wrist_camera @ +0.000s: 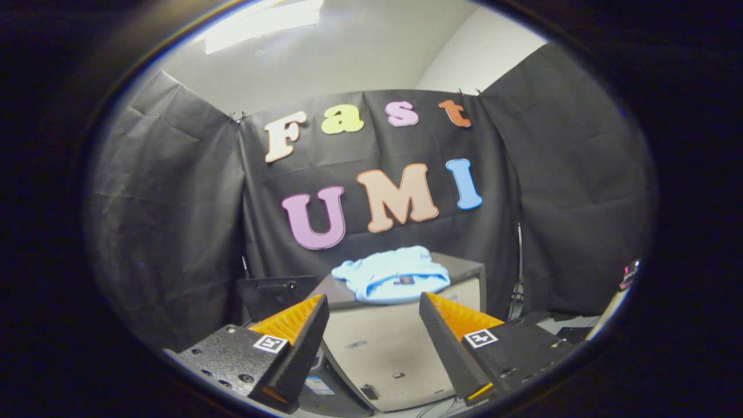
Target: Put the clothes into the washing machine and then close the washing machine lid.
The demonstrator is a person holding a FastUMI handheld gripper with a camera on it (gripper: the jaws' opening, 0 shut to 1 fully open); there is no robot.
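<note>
A light blue garment [393, 280], crumpled into a loose heap, lay on the dark flat top of a pale boxy cabinet [386, 342], which looked like the washing machine. The cloth sat toward the front edge of that top, with a small dark tag showing at its front fold. Behind the heap a bare strip of the dark top reached back to the booth's black cloth wall [162, 220].

The claw [374, 307] hung in front of the machine, its two fingers spread wide apart and holding nothing. The garment lay beyond the fingertips and between their lines, not touched by either one. Each finger showed a ribbed inner pad, and a small square marker sat on the body behind each.

To one side of the machine, just beside its top and lower down, stood a dark panel or lid-like piece [273, 293] leaning against the cloth wall; whether it belonged to the machine I could not tell. The pale front of the cabinet ran down between the fingers, with a small dark fitting low on it. Above the black cloth, a white wall and ceiling showed, with a bright light patch overhead.
</note>
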